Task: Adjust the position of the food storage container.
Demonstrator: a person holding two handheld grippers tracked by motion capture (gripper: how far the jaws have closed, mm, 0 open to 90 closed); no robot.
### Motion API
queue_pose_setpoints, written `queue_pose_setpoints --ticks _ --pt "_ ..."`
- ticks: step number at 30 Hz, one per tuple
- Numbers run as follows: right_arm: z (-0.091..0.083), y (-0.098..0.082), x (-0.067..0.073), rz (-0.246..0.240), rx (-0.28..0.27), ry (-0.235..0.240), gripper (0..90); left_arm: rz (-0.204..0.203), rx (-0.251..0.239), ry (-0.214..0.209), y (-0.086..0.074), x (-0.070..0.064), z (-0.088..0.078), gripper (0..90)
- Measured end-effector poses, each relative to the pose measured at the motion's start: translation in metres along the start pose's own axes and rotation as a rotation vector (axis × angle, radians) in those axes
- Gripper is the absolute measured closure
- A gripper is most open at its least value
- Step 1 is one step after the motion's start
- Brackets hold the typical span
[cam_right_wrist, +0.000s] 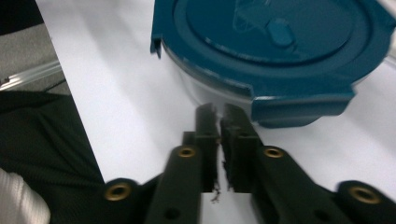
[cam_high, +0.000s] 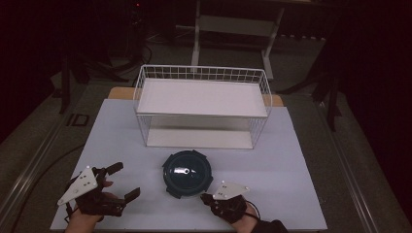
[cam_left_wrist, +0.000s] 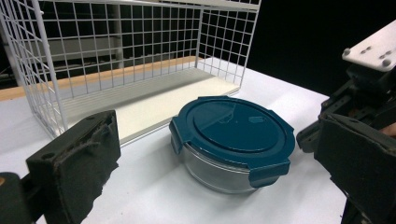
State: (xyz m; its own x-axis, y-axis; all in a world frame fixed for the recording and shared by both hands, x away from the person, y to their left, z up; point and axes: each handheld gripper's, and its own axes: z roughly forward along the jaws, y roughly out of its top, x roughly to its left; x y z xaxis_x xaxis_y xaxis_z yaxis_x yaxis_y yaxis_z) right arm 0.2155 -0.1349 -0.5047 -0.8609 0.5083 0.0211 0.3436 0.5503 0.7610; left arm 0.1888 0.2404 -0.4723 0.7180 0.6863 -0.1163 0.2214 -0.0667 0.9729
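Where 2 grippers wait, 1 container (cam_high: 187, 173), 1 rack (cam_high: 201, 104)

Dim room, dark edges; the lit table (cam_high: 291, 145) glares white; right gripper view blurs slightly.

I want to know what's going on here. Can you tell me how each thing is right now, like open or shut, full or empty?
Round container: standing on the table, teal lid on.
Wire rack: upright, both shelves empty.
Left gripper: open, holding nothing, beside the container.
Right gripper: shut, holding nothing, tips right by the container's lid clip.
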Motion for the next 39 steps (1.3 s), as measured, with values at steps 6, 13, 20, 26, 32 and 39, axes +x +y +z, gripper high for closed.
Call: queue_pose_setpoints --ticks 6,13,20,26,32,39 --pt "0.002 0.000 -0.003 0.019 0.011 -0.026 90.0 0.000 0.000 -0.002 0.000 0.000 0.000 0.5" --pt "0.003 0.001 -0.005 0.027 0.011 -0.031 90.0 0.005 0.001 -0.002 0.000 0.000 0.000 0.6" --pt "0.000 -0.001 -0.015 0.053 0.015 -0.066 90.0 0.005 0.005 -0.005 0.000 0.000 0.000 0.6" --pt "-0.002 -0.003 -0.022 0.055 0.013 -0.086 90.0 0.005 0.004 -0.007 0.000 -0.001 0.000 0.5" --pt "-0.005 -0.006 -0.033 0.087 0.004 -0.108 90.0 0.006 0.007 -0.010 0.000 -0.001 0.000 0.6" --pt "-0.005 -0.007 -0.041 0.112 0.004 -0.123 90.0 0.006 0.011 -0.015 -0.001 -0.001 0.001 0.6"
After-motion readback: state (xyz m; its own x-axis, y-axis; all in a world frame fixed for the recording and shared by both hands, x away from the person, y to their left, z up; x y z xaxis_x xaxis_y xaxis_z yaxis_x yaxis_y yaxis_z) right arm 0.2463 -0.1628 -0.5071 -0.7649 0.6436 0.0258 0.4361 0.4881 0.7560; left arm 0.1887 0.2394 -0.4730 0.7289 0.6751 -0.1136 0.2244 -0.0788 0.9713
